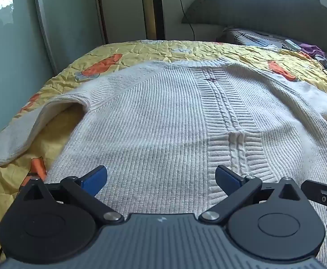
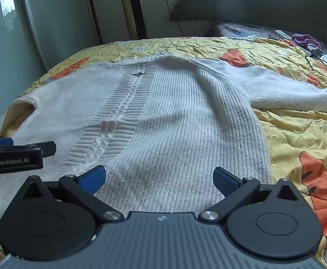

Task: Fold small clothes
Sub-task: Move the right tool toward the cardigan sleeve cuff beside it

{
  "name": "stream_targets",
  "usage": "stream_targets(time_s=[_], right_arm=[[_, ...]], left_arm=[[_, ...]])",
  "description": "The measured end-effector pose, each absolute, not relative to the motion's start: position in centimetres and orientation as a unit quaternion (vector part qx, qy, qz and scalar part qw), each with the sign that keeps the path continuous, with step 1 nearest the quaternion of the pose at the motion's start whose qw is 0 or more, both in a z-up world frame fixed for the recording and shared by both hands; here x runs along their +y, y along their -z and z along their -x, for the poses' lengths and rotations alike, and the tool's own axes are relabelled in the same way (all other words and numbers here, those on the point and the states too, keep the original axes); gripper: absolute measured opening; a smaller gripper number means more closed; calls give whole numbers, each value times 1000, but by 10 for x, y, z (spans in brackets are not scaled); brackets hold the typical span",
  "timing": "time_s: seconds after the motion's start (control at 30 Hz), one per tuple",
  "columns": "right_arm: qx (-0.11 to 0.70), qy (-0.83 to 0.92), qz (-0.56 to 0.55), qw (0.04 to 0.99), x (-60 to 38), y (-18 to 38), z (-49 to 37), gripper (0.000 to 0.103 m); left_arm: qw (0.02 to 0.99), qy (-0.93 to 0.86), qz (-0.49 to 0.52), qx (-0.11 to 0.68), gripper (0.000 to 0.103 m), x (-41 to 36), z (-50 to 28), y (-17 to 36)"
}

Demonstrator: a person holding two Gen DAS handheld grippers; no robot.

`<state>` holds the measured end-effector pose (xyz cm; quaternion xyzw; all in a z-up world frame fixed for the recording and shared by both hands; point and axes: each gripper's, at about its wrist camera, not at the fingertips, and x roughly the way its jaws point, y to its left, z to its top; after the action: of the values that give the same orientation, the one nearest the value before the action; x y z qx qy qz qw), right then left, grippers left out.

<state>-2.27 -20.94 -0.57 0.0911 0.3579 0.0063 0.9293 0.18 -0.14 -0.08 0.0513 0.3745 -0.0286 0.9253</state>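
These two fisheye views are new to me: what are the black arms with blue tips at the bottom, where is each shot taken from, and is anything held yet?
Each picture comes from a camera mounted on a hand-held tool, looking forward along its two fingers. The black arms with blue pads are those fingers. One view shows the left tool, the other the right tool; both stand wide open and hold nothing. Under them a white knitted sweater lies spread flat on a yellow bedspread with orange cartoon prints, sleeves out to each side. The black part at the left edge of the right view is the left tool.
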Motion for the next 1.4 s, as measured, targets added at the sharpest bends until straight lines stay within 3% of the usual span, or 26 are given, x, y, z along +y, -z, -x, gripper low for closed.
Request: stream_targets(time_s=[1.4], right_arm=[[352,10,-81,932,-220,12,19,103]], left_arm=[[919,3,-56,390,103,2,-13,13]])
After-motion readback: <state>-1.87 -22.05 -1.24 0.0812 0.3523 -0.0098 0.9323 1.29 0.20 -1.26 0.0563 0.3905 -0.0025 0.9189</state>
